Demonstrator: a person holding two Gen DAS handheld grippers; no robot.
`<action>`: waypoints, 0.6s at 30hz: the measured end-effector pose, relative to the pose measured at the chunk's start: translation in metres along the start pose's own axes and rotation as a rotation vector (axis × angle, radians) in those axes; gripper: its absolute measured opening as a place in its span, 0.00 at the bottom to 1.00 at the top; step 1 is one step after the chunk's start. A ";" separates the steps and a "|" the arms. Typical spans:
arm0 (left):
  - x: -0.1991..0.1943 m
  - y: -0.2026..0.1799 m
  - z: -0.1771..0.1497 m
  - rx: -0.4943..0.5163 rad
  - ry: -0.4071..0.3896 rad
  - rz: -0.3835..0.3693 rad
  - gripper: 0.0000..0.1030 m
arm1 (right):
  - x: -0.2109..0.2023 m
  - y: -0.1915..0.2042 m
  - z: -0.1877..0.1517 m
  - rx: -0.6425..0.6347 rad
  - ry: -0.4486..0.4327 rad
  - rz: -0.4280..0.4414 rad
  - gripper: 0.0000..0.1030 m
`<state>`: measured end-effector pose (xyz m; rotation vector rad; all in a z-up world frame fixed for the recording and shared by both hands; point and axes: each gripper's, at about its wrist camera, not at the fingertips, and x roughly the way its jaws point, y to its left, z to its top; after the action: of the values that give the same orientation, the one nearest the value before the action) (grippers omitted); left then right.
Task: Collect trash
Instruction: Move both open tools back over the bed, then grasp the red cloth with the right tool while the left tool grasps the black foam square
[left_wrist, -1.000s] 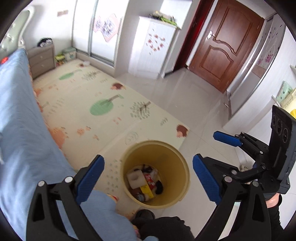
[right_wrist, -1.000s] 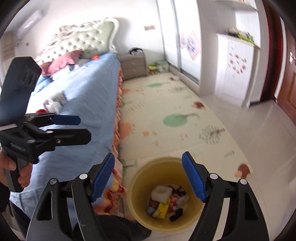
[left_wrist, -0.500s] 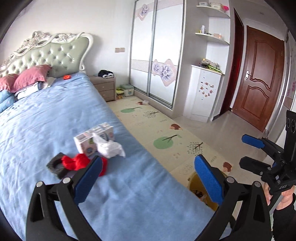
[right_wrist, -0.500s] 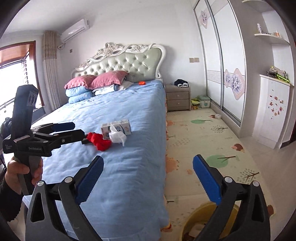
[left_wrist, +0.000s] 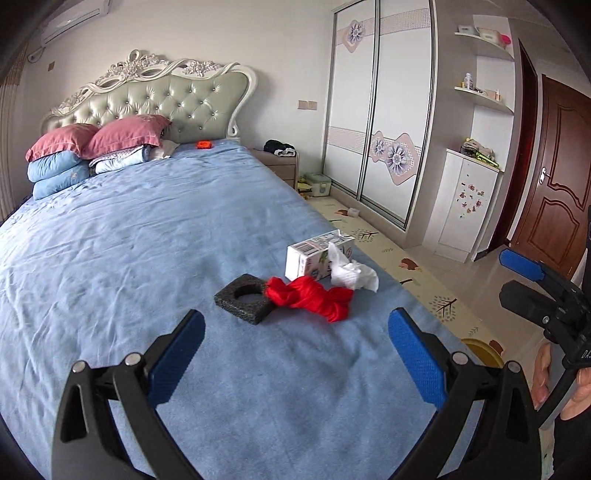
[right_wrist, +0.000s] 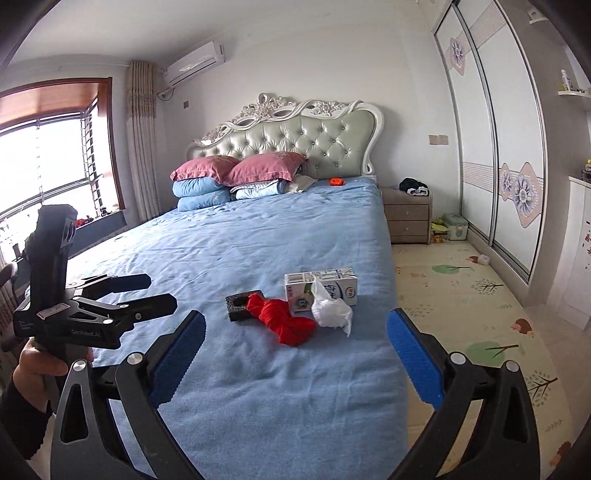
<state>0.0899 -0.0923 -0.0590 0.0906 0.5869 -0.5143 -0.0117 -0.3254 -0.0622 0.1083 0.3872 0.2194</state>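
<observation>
Blue bed (left_wrist: 155, 236) ahead, both my grippers spread empty; carton (left_wrist: 314, 256) light, crushable, I'd pinch its flat sides; tissue (left_wrist: 352, 273) limp.

Both views: swung up from yellow bin (left_wrist: 482, 350) to bed (left_wrist: 147, 258). Now shown: milk carton (left_wrist: 314, 258), crumpled tissue (left_wrist: 352, 273), red cloth (left_wrist: 310, 297), black foam block (left_wrist: 245, 297). Right claw (right_wrist: 295, 354): jaws just opened wider, nothing between.
</observation>
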 end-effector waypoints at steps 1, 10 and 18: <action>0.002 0.005 -0.001 -0.002 0.003 0.004 0.96 | 0.006 0.005 0.001 -0.004 0.005 0.007 0.92; 0.036 0.036 -0.004 0.004 0.048 0.005 0.96 | 0.052 0.021 0.009 0.002 0.079 0.087 0.92; 0.074 0.068 -0.001 -0.004 0.103 -0.031 0.96 | 0.090 0.016 0.009 0.004 0.164 0.099 0.92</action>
<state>0.1751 -0.0654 -0.1042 0.1044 0.6909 -0.5409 0.0699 -0.2896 -0.0844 0.1137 0.5462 0.3260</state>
